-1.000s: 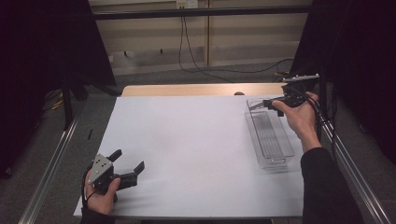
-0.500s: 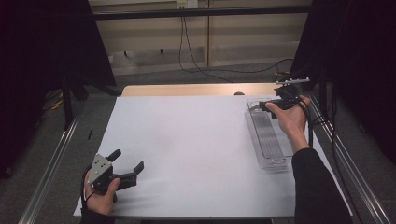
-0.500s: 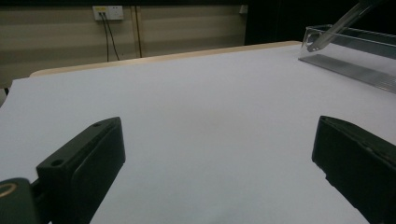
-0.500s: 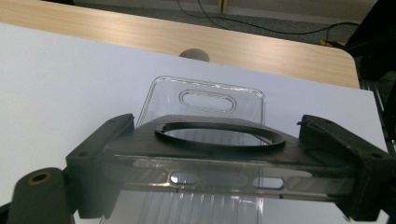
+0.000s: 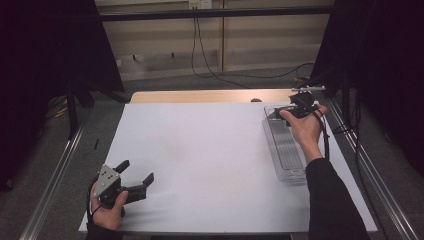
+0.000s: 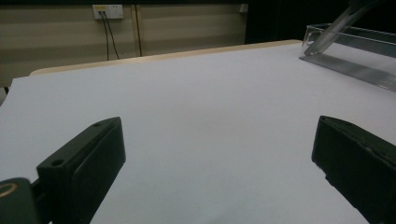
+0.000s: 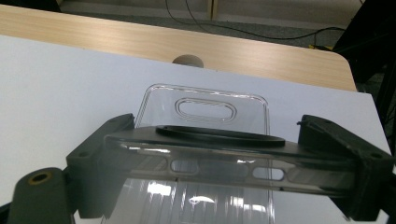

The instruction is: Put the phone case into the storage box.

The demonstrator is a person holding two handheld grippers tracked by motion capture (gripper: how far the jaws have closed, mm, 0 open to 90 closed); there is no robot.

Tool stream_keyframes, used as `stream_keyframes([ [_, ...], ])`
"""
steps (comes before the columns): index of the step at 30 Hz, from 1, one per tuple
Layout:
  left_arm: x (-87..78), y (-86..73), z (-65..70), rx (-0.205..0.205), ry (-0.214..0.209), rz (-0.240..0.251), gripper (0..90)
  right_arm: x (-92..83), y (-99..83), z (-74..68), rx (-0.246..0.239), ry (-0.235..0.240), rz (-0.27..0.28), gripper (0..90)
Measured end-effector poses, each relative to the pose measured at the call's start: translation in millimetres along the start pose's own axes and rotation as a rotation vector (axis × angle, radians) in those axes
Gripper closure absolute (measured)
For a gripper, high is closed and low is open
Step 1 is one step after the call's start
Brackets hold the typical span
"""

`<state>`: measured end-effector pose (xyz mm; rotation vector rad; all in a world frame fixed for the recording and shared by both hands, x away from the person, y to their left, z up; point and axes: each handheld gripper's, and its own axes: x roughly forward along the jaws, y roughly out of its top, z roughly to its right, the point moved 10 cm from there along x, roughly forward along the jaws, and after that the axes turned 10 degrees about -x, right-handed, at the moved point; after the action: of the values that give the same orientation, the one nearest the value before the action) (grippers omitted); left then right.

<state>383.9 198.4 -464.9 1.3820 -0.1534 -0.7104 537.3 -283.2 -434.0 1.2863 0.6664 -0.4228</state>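
A long clear plastic box (image 5: 287,155) lies along the right side of the white tabletop (image 5: 210,150). My right gripper (image 5: 287,112) is at the box's far end. In the right gripper view a smoky clear lid (image 7: 210,161) with slots and a black oval ring spans between the jaws, which touch its two edges; my right gripper (image 7: 219,135) is shut on it. The box's far wall (image 7: 201,105) shows beyond. In the left gripper view the lid (image 6: 334,30) tilts up from the box (image 6: 355,70). My left gripper (image 5: 136,171) rests open at the near left corner, and nothing lies between its fingers (image 6: 219,140).
A strip of bare wooden table (image 5: 200,96) runs along the far edge, with a small grey round knob (image 5: 256,100) on it. Metal rails (image 5: 55,175) flank both sides of the table. Cables trail over the floor behind.
The right hand and gripper have shifted slightly left and lower at the box's far end. The left gripper has not moved.
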Motion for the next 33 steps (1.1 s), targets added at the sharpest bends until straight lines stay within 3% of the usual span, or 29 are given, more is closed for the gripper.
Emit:
stream_keyframes([
  [11,1.2,-0.3,0.3,-0.001,-0.002,-0.001,2.7,5.9,7.9,0.3,0.001,-0.009,0.037,12.1],
  [13,1.1,-0.3,0.2,-0.001,-0.002,-0.001,2.7,7.7,10.4,0.6,-0.027,0.001,0.044,12.1],
  [20,1.5,-1.5,0.8,0.006,-0.001,-0.007,2.7,12.6,16.4,-1.4,-0.052,-0.002,0.068,12.1],
  [33,-0.4,0.7,0.8,0.010,0.001,0.006,2.9,21.2,25.4,-0.6,-0.035,-0.023,0.113,12.2],
])
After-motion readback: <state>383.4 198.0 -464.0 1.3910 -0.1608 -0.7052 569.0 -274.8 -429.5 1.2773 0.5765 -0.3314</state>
